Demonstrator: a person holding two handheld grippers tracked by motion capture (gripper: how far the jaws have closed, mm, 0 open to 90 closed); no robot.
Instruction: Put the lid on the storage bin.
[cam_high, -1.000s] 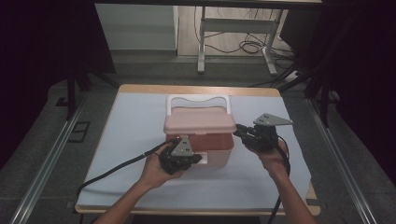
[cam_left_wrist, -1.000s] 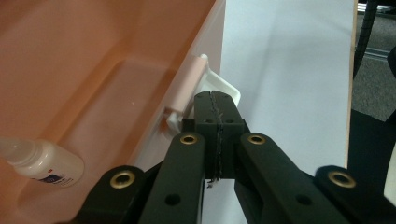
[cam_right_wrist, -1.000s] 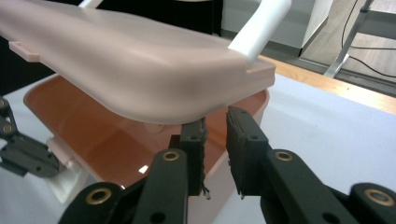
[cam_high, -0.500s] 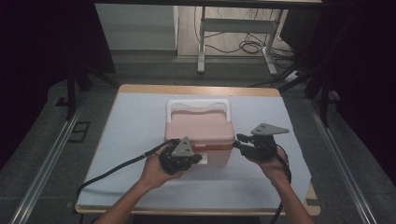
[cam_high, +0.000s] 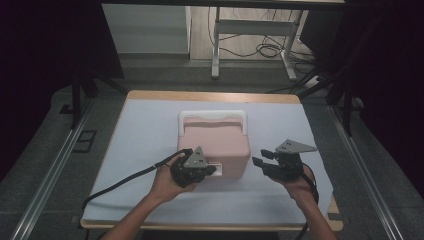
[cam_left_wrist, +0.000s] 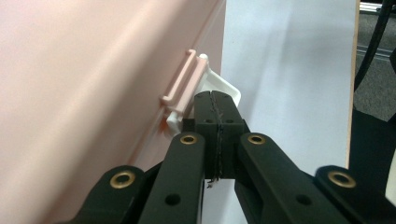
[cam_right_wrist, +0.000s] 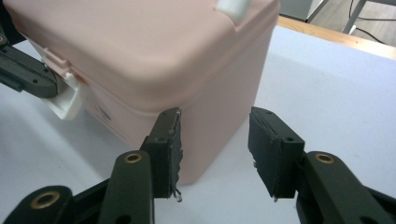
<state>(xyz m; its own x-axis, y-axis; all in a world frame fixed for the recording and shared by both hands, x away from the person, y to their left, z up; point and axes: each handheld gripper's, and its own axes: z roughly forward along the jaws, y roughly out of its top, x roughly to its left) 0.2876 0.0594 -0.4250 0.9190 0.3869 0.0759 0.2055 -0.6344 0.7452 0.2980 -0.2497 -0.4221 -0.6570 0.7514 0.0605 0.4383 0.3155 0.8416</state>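
A pink cooler box (cam_high: 215, 142) with a white handle (cam_high: 212, 115) stands mid-table, lid down. My left gripper (cam_high: 210, 171) is at its front face. In the left gripper view the jaws (cam_left_wrist: 215, 95) are shut together with nothing between them, tips against the white latch (cam_left_wrist: 229, 88) below the pink clasp (cam_left_wrist: 184, 79). My right gripper (cam_high: 257, 162) hovers just off the box's front right corner. Its jaws (cam_right_wrist: 215, 116) have just been opening and stand open and empty. The box corner (cam_right_wrist: 205, 93) lies beyond them, and the latch (cam_right_wrist: 65, 100) and left gripper (cam_right_wrist: 28, 74) show farther off.
A white cover (cam_high: 150, 130) lies over the wooden table (cam_high: 210, 96). The left gripper's black cable (cam_high: 125, 180) trails across the front left. There is bare cover to the right of the box (cam_high: 285, 125). Desk legs and cables (cam_high: 260, 50) stand behind the table.
My right gripper has come away from the box's right side, lower and nearer the front edge, with its jaws wider apart. The pink lid looks lower. The left gripper has stayed at the latch.
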